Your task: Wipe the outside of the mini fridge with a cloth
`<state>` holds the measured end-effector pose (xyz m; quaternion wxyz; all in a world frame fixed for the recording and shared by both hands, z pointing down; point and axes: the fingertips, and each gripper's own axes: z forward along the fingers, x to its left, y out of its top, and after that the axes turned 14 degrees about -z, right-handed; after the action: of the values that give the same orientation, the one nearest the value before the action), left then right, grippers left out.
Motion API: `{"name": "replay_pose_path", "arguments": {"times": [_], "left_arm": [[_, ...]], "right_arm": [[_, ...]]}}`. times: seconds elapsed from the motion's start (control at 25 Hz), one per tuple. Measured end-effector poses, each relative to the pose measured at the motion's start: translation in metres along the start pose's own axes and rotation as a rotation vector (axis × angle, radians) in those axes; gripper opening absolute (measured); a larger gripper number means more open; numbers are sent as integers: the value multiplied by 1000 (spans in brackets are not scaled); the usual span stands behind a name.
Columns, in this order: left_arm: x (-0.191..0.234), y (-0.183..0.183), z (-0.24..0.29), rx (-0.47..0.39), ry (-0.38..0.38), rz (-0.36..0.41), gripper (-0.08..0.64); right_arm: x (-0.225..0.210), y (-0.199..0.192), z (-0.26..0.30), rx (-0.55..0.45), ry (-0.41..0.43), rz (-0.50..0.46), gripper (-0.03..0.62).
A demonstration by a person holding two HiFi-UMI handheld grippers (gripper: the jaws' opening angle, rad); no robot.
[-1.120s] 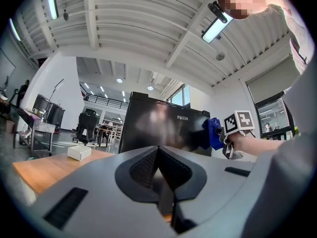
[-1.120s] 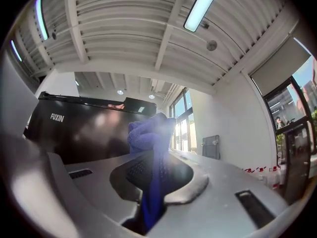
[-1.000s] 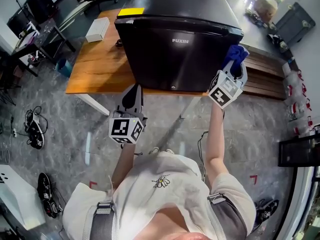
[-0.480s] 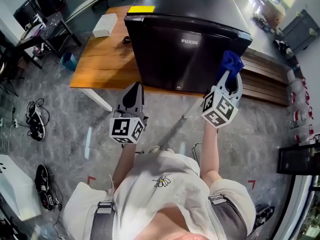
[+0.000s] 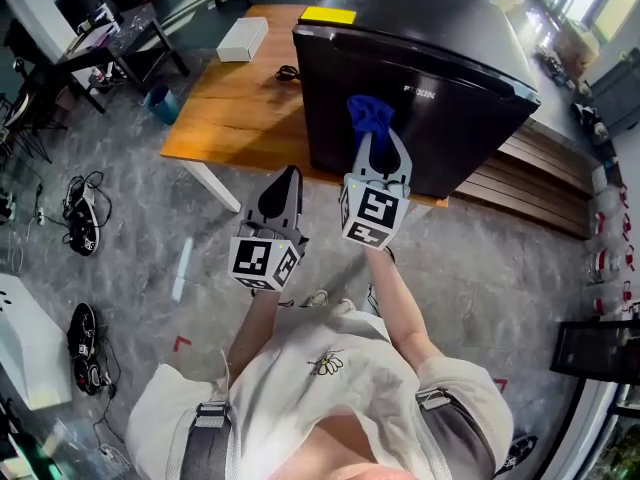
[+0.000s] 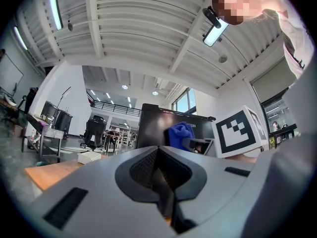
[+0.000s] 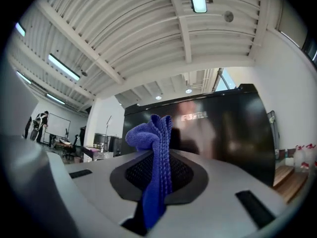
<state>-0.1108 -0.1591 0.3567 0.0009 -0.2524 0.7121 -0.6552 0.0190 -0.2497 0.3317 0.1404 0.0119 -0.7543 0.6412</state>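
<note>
The mini fridge (image 5: 440, 78) stands upright on the far right part of the wooden bench (image 5: 235, 108). Its door faces near, toward the person, and the brand letters sit close to the top edge of the door. The right claw (image 5: 371, 138) is pinching the blue cloth (image 5: 369, 116) between its jaws and holds it in front of the left half of the door. I cannot tell if the cloth already touches the door. The left claw (image 5: 288, 176) hangs lower, just left of the right one, with its jaws pressed together on nothing.

The step in hand seems to be wiping the door front. To do it well, I think the bunched end of the cloth should press flat on the door, so that no hard jaw tip rubs the glossy surface. The strokes should overlap across the door, and the sides and the top come after.

The cloth is a narrow folded strip. Its long axis runs along the jaws, and its free bunched end points away from the person, toward the door.
</note>
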Motion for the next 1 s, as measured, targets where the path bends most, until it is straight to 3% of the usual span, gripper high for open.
{"name": "replay_pose_path", "arguments": {"times": [0.2,0.4,0.76,1.0], "left_arm": [[28,6,-19,-30,74,-10,5],[44,5,-32,-44,125,-13,5],[75,11,-55,-61,216,-16,5],[73,10,-54,-53,200,-15,5]], "right_arm": [[66,10,24,-30,113,-64,61],[108,3,50,-22,166,-97,61],[131,-15,77,20,161,-115,61],[110,-15,66,16,97,-125,61]]}}
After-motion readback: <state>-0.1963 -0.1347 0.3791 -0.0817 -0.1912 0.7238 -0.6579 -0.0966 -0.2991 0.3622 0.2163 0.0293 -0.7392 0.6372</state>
